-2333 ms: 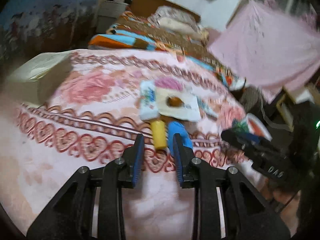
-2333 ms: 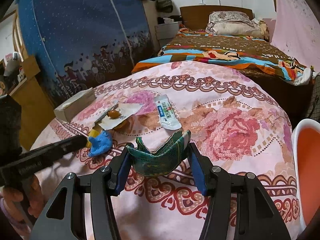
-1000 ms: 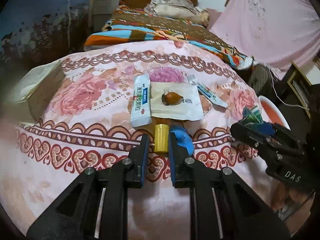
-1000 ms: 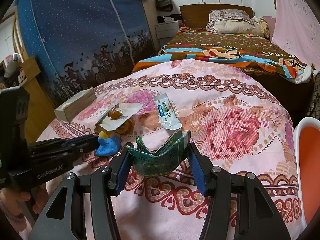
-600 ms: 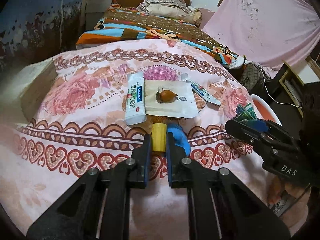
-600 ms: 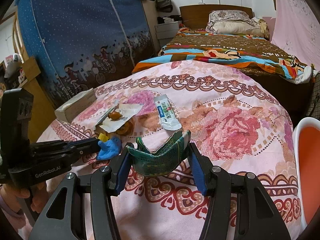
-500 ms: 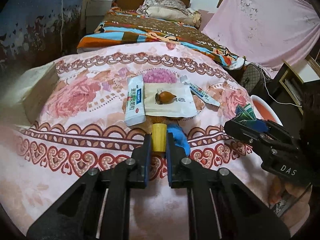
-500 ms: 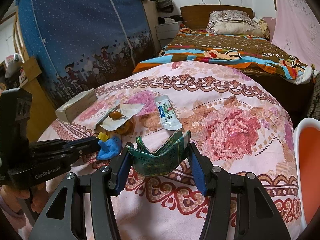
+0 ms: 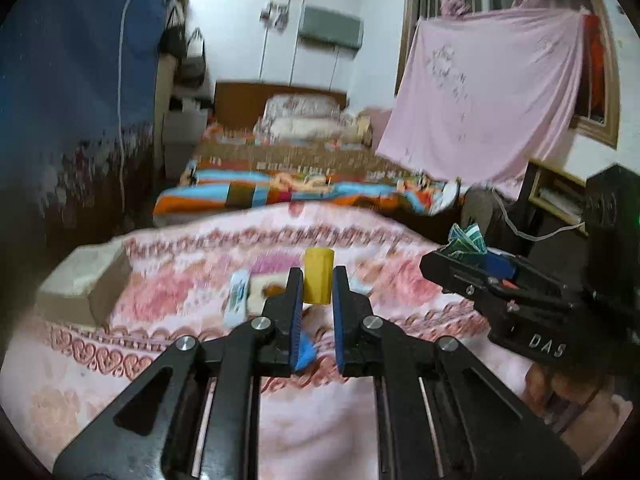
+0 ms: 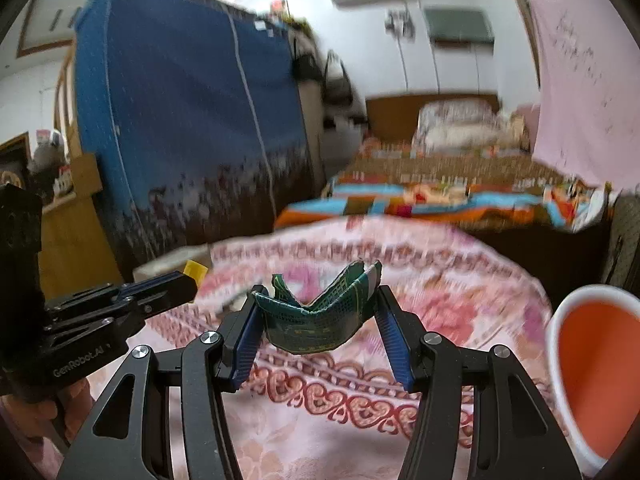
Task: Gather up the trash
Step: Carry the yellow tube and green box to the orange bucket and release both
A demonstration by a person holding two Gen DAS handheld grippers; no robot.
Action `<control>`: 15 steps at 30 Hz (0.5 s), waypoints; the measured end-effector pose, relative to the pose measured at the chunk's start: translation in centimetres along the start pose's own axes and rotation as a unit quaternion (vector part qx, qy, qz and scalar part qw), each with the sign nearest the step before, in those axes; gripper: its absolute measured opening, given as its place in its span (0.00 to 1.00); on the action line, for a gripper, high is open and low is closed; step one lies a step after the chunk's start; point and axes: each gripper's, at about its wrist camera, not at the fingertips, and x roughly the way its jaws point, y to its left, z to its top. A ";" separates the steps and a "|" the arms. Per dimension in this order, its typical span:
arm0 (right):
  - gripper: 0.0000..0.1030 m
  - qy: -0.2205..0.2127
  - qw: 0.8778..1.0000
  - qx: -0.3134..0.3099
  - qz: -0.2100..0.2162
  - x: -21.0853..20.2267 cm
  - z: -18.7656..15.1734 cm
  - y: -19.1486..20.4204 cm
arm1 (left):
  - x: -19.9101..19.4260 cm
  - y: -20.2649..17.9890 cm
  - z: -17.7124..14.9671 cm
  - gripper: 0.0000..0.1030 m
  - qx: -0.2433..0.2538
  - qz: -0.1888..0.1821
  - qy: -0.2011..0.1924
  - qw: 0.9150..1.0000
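My left gripper (image 9: 314, 280) is shut on a small yellow cylinder (image 9: 318, 281), lifted off the pink floral cloth (image 9: 172, 300). A blue scrap (image 9: 306, 350) lies on the cloth between its arms. A white tube (image 9: 237, 298) and a white wrapper with a brown bit (image 9: 272, 291) lie just beyond, blurred. My right gripper (image 10: 318, 300) is shut on a bent green wrapper (image 10: 320, 320), held above the cloth. In the right wrist view the left gripper (image 10: 176, 280) shows at left with the yellow cylinder (image 10: 194, 270).
A pale tissue box (image 9: 86, 288) sits at the cloth's left edge. An orange bin with a white rim (image 10: 596, 384) stands at the right. Behind are a bed (image 9: 296, 184), a blue wardrobe cover (image 10: 180, 120) and a hanging pink sheet (image 9: 488, 100).
My left gripper closed on the yellow cylinder and lifted it off the cloth. Both grippers rose and tilted up, so the room behind now fills more of each view.
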 end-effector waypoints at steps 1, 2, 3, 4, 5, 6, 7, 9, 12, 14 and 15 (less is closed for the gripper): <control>0.51 -0.018 1.000 -0.006 -0.001 -0.6 0.1 0.1 | -0.4 -0.6 0.4 0.00 0.005 -0.003 -0.018 1.000; 0.51 -0.039 0.999 -0.012 -0.006 -1.3 0.2 0.2 | -0.8 -1.0 0.7 0.00 0.011 -0.006 -0.032 0.999; 0.51 -0.053 0.998 -0.017 -0.010 -1.8 0.4 0.1 | -1.0 -1.4 1.0 0.00 0.016 -0.008 -0.041 0.999; 0.51 -0.081 0.996 -0.027 -0.019 -2.7 0.5 0.1 | -1.3 -2.0 1.3 0.00 0.025 -0.011 -0.056 0.998; 0.51 -0.098 0.994 -0.032 -0.026 -3.3 0.7 0.1 | -1.6 -2.6 1.7 0.00 0.034 -0.014 -0.068 0.997; 0.51 -0.120 0.991 -0.037 -0.038 -4.2 0.8 -0.1 | -1.9 -3.2 2.0 0.00 0.044 -0.019 -0.081 0.996; 0.51 -0.138 0.989 -0.036 -0.049 -4.9 1.0 -0.5 | -2.1 -3.9 2.4 0.00 0.056 -0.024 -0.096 0.994; 0.51 -0.165 0.984 -0.027 -0.062 -6.1 1.2 -1.4 | -2.6 -5.1 2.8 0.00 0.079 -0.033 -0.121 0.989; 0.51 -0.203 0.975 0.000 -0.092 -8.1 1.6 -3.5 | -2.6 -6.9 3.6 0.00 0.107 -0.051 -0.144 0.982; 0.51 -0.220 0.969 0.014 -0.113 -9.2 1.6 -4.8 | -2.3 -8.0 4.0 0.00 0.122 -0.063 -0.151 0.979; 0.51 -0.224 0.966 0.021 -0.125 -9.7 1.7 -5.6 | -2.1 -8.8 4.3 0.00 0.130 -0.074 -0.154 0.977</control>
